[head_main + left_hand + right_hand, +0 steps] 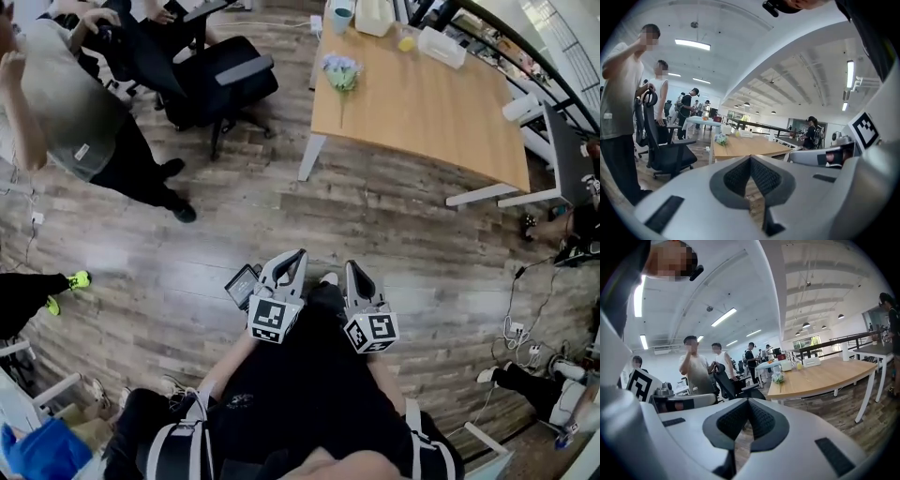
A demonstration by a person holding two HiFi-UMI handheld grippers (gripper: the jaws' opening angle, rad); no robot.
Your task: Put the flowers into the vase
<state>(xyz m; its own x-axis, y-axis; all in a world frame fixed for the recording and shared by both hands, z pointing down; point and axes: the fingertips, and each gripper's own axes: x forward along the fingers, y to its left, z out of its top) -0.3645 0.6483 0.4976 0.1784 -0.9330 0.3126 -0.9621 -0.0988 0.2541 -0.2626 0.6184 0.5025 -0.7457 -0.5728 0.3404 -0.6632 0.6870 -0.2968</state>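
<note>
Flowers (341, 72) on table (441, 103), at left edge. Box (441, 47) on table, right of flowers. Office chair (220, 80) left of table; standing person (84, 112) left of chair. Left gripper (296, 257), right gripper (352, 269) side by side, well apart from table.

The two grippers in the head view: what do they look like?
Both the left gripper and right gripper have pale grey, tapering jaws lined with dark textured pads, and each carries a cube of black-and-white square markers.

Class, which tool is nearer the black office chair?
Left. The left tool is below and right of the black office chair in the head view; the right tool sits further right.
</note>
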